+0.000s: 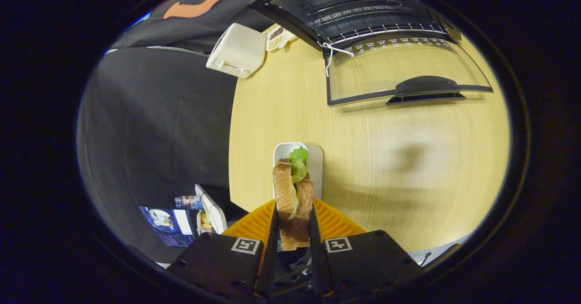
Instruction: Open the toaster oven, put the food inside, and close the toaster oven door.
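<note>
The sandwich sits pinched between the gripper fingers, above a small tray on the table. The toaster oven stands at one o'clock beyond, its door folded down onto the table. A box lies at eleven o'clock, left of the oven.

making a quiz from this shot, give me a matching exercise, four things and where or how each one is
Things:
1. sandwich
2. oven door
3. white tray
4. rack

States:
a. inside the oven
b. folded down open over the table
c. clamped between the fingers
d. flat on the table, just behind the sandwich

Pairs: 1-c, 2-b, 3-d, 4-a
</note>
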{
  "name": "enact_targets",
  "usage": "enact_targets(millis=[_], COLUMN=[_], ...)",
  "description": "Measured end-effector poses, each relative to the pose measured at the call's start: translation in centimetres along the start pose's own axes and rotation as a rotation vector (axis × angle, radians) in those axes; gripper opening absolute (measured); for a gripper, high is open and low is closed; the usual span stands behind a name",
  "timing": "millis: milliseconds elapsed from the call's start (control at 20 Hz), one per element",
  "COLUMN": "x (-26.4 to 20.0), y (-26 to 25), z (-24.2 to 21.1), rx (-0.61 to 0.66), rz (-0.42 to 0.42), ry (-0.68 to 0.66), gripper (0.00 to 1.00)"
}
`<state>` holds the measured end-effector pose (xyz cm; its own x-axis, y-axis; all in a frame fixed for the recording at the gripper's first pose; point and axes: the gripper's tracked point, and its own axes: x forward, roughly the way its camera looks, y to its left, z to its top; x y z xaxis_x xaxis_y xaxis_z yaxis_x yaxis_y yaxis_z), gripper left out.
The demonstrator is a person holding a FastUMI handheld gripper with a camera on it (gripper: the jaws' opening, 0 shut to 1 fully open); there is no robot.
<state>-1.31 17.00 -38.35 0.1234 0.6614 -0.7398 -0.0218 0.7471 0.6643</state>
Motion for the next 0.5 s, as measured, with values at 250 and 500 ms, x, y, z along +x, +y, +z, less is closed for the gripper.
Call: enact_targets(millis=[250, 500], x=[-4.0, -9.3], y=[3.2, 3.3], z=[1.9, 5.7], rx=[0.031, 0.076], rz=[0.111, 0.164], ry=[-0.072, -0.22], gripper=[0.34, 0.34])
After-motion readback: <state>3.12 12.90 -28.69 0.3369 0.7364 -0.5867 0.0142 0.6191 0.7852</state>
